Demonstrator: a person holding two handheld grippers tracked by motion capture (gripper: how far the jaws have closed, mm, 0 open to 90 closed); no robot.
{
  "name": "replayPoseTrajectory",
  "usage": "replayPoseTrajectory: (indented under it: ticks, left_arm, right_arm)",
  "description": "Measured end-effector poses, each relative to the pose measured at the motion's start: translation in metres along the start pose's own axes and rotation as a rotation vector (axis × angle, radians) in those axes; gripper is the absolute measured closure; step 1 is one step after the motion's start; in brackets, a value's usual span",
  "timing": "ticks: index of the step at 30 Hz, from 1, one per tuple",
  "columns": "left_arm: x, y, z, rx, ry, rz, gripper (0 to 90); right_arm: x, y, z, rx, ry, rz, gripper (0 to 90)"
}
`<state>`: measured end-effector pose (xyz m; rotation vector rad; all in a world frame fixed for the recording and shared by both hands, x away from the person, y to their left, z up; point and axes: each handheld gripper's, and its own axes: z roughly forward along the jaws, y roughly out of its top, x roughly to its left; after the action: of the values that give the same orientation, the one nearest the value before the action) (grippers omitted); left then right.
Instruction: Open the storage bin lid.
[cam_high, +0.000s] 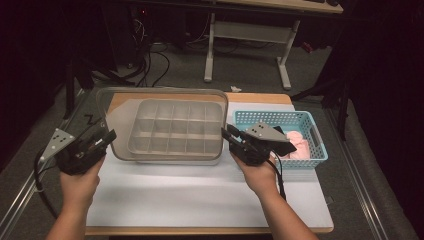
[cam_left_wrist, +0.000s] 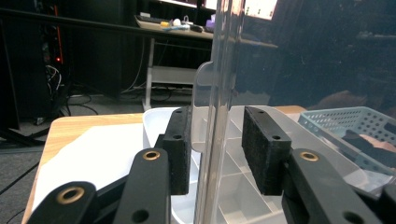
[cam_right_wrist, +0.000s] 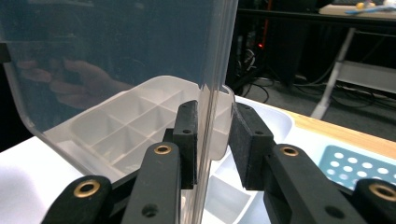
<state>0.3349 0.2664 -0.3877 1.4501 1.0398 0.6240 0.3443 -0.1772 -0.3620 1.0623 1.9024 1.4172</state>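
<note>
- Jaws of both grippers straddle the clear plastic lid's (cam_high: 161, 100) short edges, half-spread; in each gripper view one pad touches the sheet and a gap shows at the other.
- Lid hovers over the white compartment tray (cam_high: 175, 131), long axis across the table.
- Left gripper (cam_high: 100, 141) takes its left end, right gripper (cam_high: 231, 136) its right, beside a blue perforated basket (cam_high: 280, 119).

The raised clear lid (cam_high: 165, 95) walls off the divided box (cam_high: 175, 131) from both sides.
</note>
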Motion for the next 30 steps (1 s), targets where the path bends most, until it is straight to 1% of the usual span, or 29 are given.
replayPoseTrajectory:
  ticks: [1, 2, 3, 4, 6, 7, 8, 9, 10, 11, 12, 13, 14, 15, 16, 17, 18, 19, 20, 21, 23, 25, 26, 27, 28, 29, 30]
  left_arm:
    - [0.0, 0.0, 0.0, 0.0, 0.0, 0.0, 63.7]
    - [0.0, -0.001, -0.005, 0.001, 0.0, -0.004, 63.7]
    - [0.0, -0.003, -0.009, 0.001, 0.001, -0.007, 63.7]
    - [-0.001, -0.007, -0.019, 0.002, 0.002, -0.011, 63.7]
    - [-0.002, -0.012, -0.03, 0.0, 0.003, -0.023, 63.6]
    - [-0.002, -0.012, -0.03, 0.0, 0.003, -0.023, 63.5]
    - [-0.002, -0.017, -0.041, 0.006, 0.012, -0.05, 63.4]
    - [-0.002, -0.017, -0.041, 0.006, 0.012, -0.05, 63.1]
    - [-0.002, -0.022, -0.053, 0.008, 0.024, -0.055, 62.9]
    - [-0.002, -0.022, -0.053, 0.008, 0.024, -0.055, 62.8]
    - [-0.002, -0.027, -0.065, 0.0, 0.037, -0.071, 62.8]
    - [-0.001, -0.03, -0.071, -0.004, 0.042, -0.076, 62.8]
    - [-0.001, -0.03, -0.071, -0.004, 0.042, -0.076, 62.8]
    - [0.001, -0.032, -0.076, -0.007, 0.048, -0.082, 62.8]
    - [0.002, -0.035, -0.081, -0.009, 0.055, -0.09, 62.8]
    - [0.005, -0.038, -0.085, -0.008, 0.061, -0.099, 62.8]
    - [0.011, -0.045, -0.091, -0.002, 0.074, -0.127, 62.4]
    - [0.014, -0.048, -0.093, 0.007, 0.082, -0.135, 62.0]
    - [0.014, -0.048, -0.093, 0.007, 0.082, -0.135, 61.7]
    - [0.016, -0.051, -0.095, 0.014, 0.091, -0.142, 61.7]
    - [0.021, -0.059, -0.103, 0.018, 0.115, -0.155, 61.2]
    - [0.025, -0.064, -0.109, 0.013, 0.128, -0.174, 61.1]
    - [0.025, -0.064, -0.109, 0.013, 0.128, -0.174, 61.0]
    - [0.027, -0.066, -0.112, 0.01, 0.135, -0.182, 61.0]
    - [0.029, -0.068, -0.115, 0.007, 0.142, -0.187, 60.9]
    - [0.03, -0.07, -0.118, 0.004, 0.15, -0.194, 60.9]
    - [0.033, -0.073, -0.125, -0.005, 0.166, -0.212, 60.8]
  right_arm:
    - [0.003, -0.001, -0.002, -0.001, 0.007, -0.004, 72.6]
    - [0.007, -0.003, -0.004, -0.001, 0.012, -0.007, 72.6]
    - [0.007, -0.003, -0.004, -0.001, 0.012, -0.007, 72.6]
    - [0.013, -0.006, -0.009, 0.001, 0.019, -0.014, 72.6]
    - [0.02, -0.009, -0.014, -0.001, 0.037, -0.015, 72.6]
    - [0.024, -0.011, -0.016, -0.001, 0.045, -0.018, 72.6]
    - [0.028, -0.013, -0.019, 0.003, 0.054, -0.017, 72.6]
    - [0.028, -0.013, -0.019, 0.003, 0.054, -0.017, 72.6]
    - [0.036, -0.018, -0.022, 0.004, 0.076, -0.022, 72.6]
    - [0.036, -0.018, -0.022, 0.004, 0.076, -0.022, 72.6]
    - [0.044, -0.024, -0.022, 0.016, 0.094, -0.028, 72.6]
    - [0.047, -0.028, -0.022, 0.028, 0.104, -0.028, 72.6]
    - [0.047, -0.028, -0.022, 0.028, 0.104, -0.028, 72.6]
    - [0.055, -0.034, -0.02, 0.046, 0.127, -0.033, 72.8]
    - [0.055, -0.034, -0.02, 0.046, 0.127, -0.033, 72.8]
    - [0.058, -0.037, -0.019, 0.057, 0.134, -0.035, 72.8]
    - [0.066, -0.044, -0.015, 0.076, 0.156, -0.04, 72.8]
    - [0.07, -0.047, -0.013, 0.088, 0.163, -0.044, 72.8]
    - [0.07, -0.047, -0.013, 0.088, 0.163, -0.044, 72.8]
    - [0.074, -0.05, -0.011, 0.098, 0.17, -0.046, 72.8]
    - [0.081, -0.059, -0.004, 0.133, 0.197, -0.034, 72.7]
    - [0.086, -0.065, 0.001, 0.157, 0.214, -0.037, 72.8]
    - [0.086, -0.065, 0.001, 0.157, 0.214, -0.037, 72.8]
    - [0.089, -0.067, 0.003, 0.165, 0.222, -0.04, 72.7]
    - [0.094, -0.07, 0.007, 0.18, 0.243, -0.041, 72.6]
    - [0.097, -0.072, 0.009, 0.187, 0.253, -0.04, 72.6]
    - [0.1, -0.073, 0.01, 0.195, 0.264, -0.04, 72.6]
